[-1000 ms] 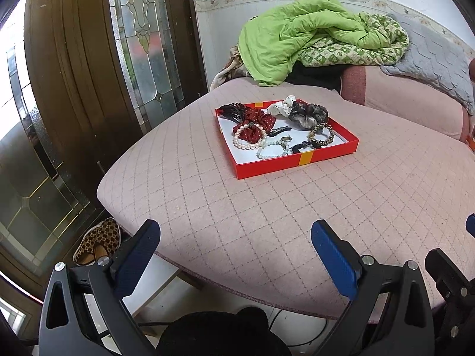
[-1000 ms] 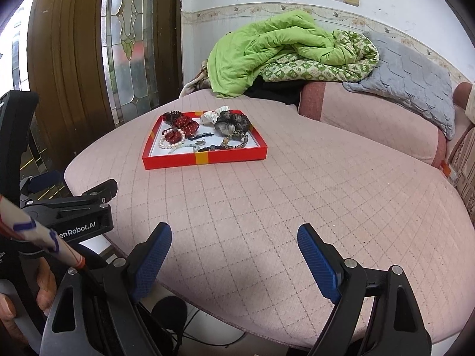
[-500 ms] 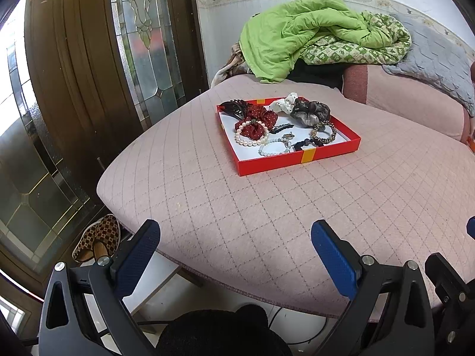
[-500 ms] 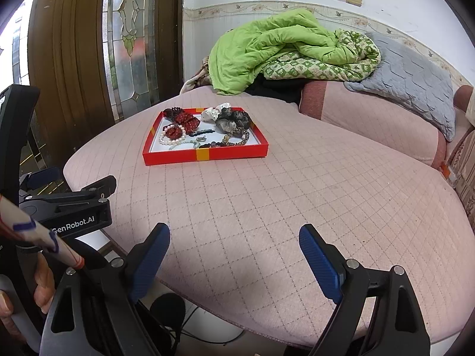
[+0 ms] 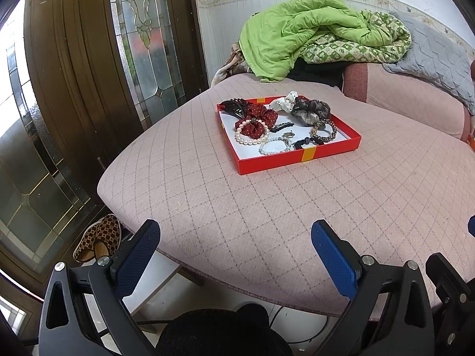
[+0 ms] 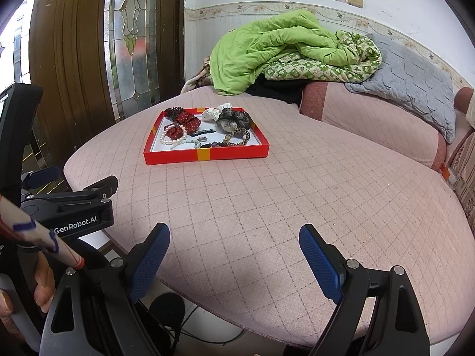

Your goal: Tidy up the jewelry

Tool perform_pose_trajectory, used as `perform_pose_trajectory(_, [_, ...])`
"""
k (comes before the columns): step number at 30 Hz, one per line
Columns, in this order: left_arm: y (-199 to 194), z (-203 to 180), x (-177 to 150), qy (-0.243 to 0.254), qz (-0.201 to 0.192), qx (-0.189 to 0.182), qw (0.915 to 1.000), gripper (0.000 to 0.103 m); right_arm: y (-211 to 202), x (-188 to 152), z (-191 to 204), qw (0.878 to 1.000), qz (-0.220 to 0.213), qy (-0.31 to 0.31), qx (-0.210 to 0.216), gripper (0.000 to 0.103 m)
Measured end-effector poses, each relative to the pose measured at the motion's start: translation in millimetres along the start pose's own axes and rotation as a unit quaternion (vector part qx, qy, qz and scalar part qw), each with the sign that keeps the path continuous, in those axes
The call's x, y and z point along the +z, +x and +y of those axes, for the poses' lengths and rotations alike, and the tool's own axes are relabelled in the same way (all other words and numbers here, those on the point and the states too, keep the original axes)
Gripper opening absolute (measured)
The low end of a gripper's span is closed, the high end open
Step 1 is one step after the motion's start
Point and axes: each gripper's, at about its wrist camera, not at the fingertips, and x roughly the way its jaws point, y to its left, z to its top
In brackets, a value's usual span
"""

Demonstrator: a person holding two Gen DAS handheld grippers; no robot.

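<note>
A shallow red tray point(image 5: 297, 157) point(image 6: 207, 155) with a white floor sits on the pink quilted bed. In it lie a pearl bracelet point(image 5: 251, 141), red dotted scrunchies point(image 5: 261, 115), a grey-brown scrunchie point(image 5: 310, 109), a white scrunchie point(image 5: 285, 102), a leopard-print bracelet point(image 5: 325, 132) and dark hair clips. My left gripper point(image 5: 236, 234) hangs over the bed's near edge, open and empty, well short of the tray. My right gripper point(image 6: 234, 237) is also open and empty, over the bed's near edge, with the tray far ahead to its left.
A green quilt point(image 5: 297, 32) and a grey pillow point(image 6: 409, 83) are piled at the bed's far side. A wooden door with leaded glass point(image 5: 142, 41) stands to the left. Checked slippers point(image 5: 99, 238) lie on the floor below the bed edge. A hand point(image 6: 41, 281) holds the left tool.
Both views have crept very slightly; the tray sits a touch lower and to the right in each picture. Both grippers stay wide open and empty.
</note>
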Motion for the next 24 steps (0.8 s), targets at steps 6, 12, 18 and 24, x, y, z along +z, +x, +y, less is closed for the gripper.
perform_pose_trajectory(6, [0.0, 0.1, 0.0, 0.000, 0.001, -0.001, 1.0000, 0.101, 0.0, 0.1, 0.3, 1.000, 0.000, -0.001, 0.000, 0.092])
perform_pose_trajectory(12, [-0.2, 0.1, 0.1, -0.001, 0.000, 0.001, 1.0000, 0.101, 0.2, -0.3, 1.0, 1.000, 0.001, -0.001, -0.001, 0.092])
perform_pose_trajectory(18, [0.8, 1.1, 0.9, 0.000, 0.000, 0.000, 1.0000, 0.101, -0.2, -0.6, 0.1, 1.000, 0.002, -0.001, 0.000, 0.092])
perform_pose_trajectory(24, [1.7, 3.3, 0.5, 0.000, 0.000, 0.000, 1.0000, 0.101, -0.6, -0.5, 0.4, 1.000, 0.001, -0.002, 0.000, 0.092])
